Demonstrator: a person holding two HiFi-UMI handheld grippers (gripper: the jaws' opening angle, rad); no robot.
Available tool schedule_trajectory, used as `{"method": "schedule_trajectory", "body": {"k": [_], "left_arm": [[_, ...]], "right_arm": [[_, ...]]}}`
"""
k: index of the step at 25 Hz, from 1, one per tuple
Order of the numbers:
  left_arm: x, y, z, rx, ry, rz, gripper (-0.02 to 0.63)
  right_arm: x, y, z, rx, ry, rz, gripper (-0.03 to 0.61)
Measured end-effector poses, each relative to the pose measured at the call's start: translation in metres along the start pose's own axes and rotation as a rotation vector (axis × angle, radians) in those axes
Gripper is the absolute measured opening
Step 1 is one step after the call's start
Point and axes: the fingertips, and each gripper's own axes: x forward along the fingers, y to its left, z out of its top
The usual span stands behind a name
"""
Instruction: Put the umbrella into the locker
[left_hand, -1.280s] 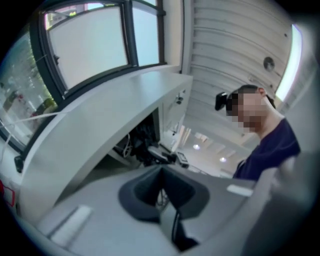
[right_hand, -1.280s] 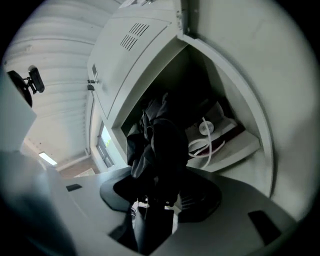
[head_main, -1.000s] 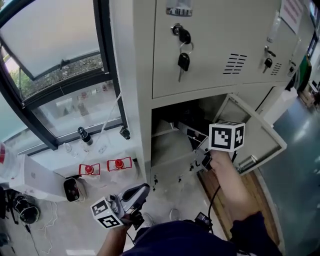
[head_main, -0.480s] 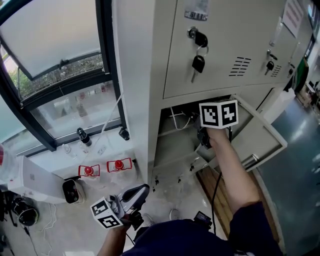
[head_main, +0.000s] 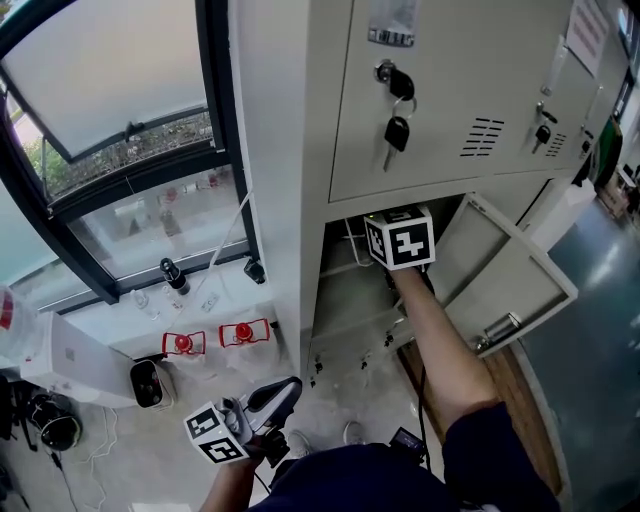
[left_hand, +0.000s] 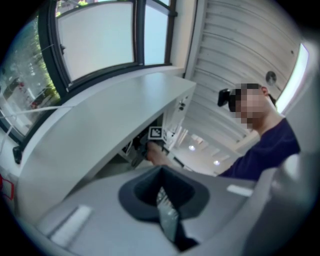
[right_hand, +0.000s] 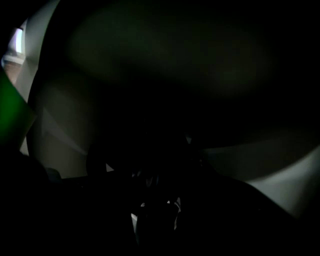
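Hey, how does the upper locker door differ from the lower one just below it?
The upper door is shut, while the lower door stands swung open to the right. The upper door has keys hanging from its lock; no keys show on the lower door. Both are pale grey metal.

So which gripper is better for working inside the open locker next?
Right. The right gripper reaches into the open locker; the left gripper hangs low near the floor, well away from it.
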Motion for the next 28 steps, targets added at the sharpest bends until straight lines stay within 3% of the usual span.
{"method": "schedule_trajectory", "body": {"k": [7, 17, 22, 28], "left_arm": [[-0.004, 0.003, 0.001, 0.01, 0.019, 0.036, 0.0], [-0.014, 0.01, 0.008, 0.021, 0.018, 0.1, 0.0], [-0.011, 0.01, 0.006, 0.027, 0.025, 0.113, 0.0], [-0.003, 0.005, 0.003, 0.033, 0.04, 0.109, 0.0]], "right_arm": [[0.023, 0.01, 0.002, -0.095, -0.037, -0.047, 0.196], [0.06, 0.022, -0.014, -0.163, 0.031, -0.062, 0.199], [0.062, 0.026, -0.023, -0.158, 0.083, 0.014, 0.22], [0.05, 0.029, -0.024, -0.138, 0.054, 0.084, 0.267]]}}
